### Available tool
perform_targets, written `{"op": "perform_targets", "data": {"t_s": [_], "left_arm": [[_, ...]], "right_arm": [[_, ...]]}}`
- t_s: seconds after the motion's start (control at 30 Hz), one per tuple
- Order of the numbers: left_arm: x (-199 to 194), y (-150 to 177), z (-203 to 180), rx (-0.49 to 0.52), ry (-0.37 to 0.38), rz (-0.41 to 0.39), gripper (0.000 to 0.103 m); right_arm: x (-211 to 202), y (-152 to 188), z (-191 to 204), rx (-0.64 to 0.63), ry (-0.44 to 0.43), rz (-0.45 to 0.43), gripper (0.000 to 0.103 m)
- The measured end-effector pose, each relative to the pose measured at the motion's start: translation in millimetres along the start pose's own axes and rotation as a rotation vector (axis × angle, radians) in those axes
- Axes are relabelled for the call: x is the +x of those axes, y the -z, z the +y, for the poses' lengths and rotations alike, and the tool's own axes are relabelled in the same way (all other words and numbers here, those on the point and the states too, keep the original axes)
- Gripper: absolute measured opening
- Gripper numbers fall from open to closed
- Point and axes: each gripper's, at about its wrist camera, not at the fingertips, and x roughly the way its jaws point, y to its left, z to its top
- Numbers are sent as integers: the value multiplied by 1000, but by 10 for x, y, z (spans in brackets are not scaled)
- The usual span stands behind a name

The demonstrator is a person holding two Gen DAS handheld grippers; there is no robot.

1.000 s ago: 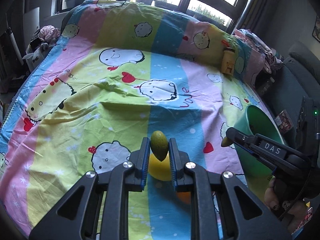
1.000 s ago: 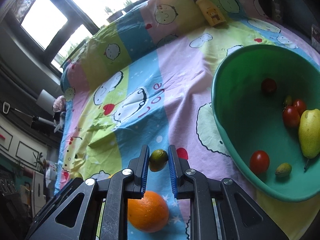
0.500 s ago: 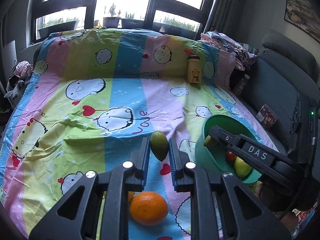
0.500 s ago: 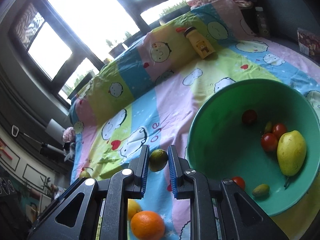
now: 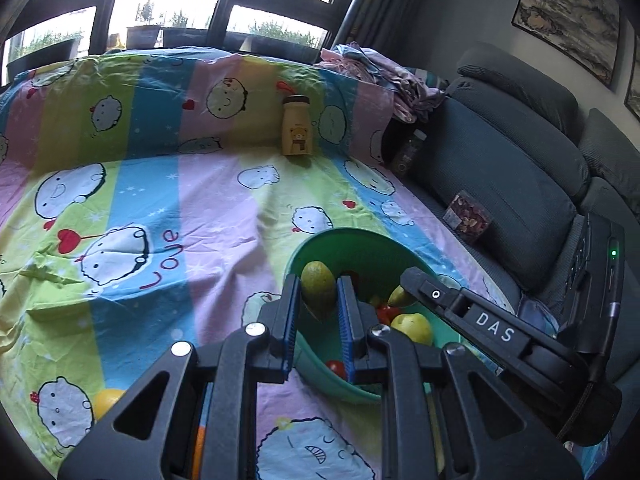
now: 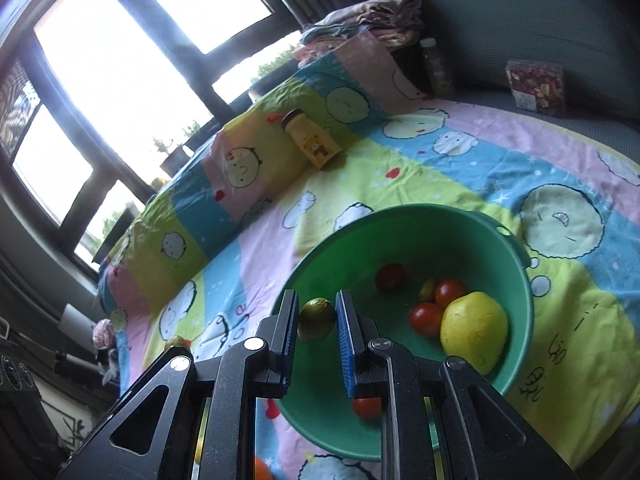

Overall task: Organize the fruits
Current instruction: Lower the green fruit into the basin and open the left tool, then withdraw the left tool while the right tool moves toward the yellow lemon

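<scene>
Since the earlier frame, both tongs are carried over the green basin (image 6: 516, 276). Left tongs (image 5: 318, 300) are clamped on a green fruit (image 5: 318, 286); right tongs (image 6: 317, 322) on a second green fruit (image 6: 317, 320). Simultaneous release risks collision with the pear (image 6: 474, 330) and bounce-out.

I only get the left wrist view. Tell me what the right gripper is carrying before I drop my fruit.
Observer: The right gripper is shut on a small green fruit, seen over the near-left rim of the green bowl.
Operator: Count the red ones in the bowl.
Observer: Four small red fruits show in the right wrist view. One of them is half hidden behind the gripper's finger at the near wall.
Operator: Say where the big yellow one sits.
Observer: The yellow fruit lies on the right side of the bowl, right against two of the red ones.
</scene>
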Motion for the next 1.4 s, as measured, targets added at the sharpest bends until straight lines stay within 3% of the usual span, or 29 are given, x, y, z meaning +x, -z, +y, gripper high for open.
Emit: {"op": "perform_targets", "data": {"t_s": [0.23,0.6,0.93,1.13,1.2,1.27,1.4], "left_arm": [[269,40,-121,5,121,71,18],[523,131,-166,32,129,151,19],[589,204,-193,44,131,169,20],[507,177,-133,15,93,148,49],[439,157,-81,-1,88,142,53],[344,132,-19,-16,73,128,58],[25,77,214,-99,19,60,74]], "right_arm": [[55,-28,-215,61,40,40,19],[149,0,-266,54,118,90,19],[198,21,-302,46,176,106,20],[121,-11,-291,50,145,71,20],[103,-16,-273,49,130,65,30],[86,-15,-243,42,107,56,49],[62,-10,-118,2,62,51,54]]}}
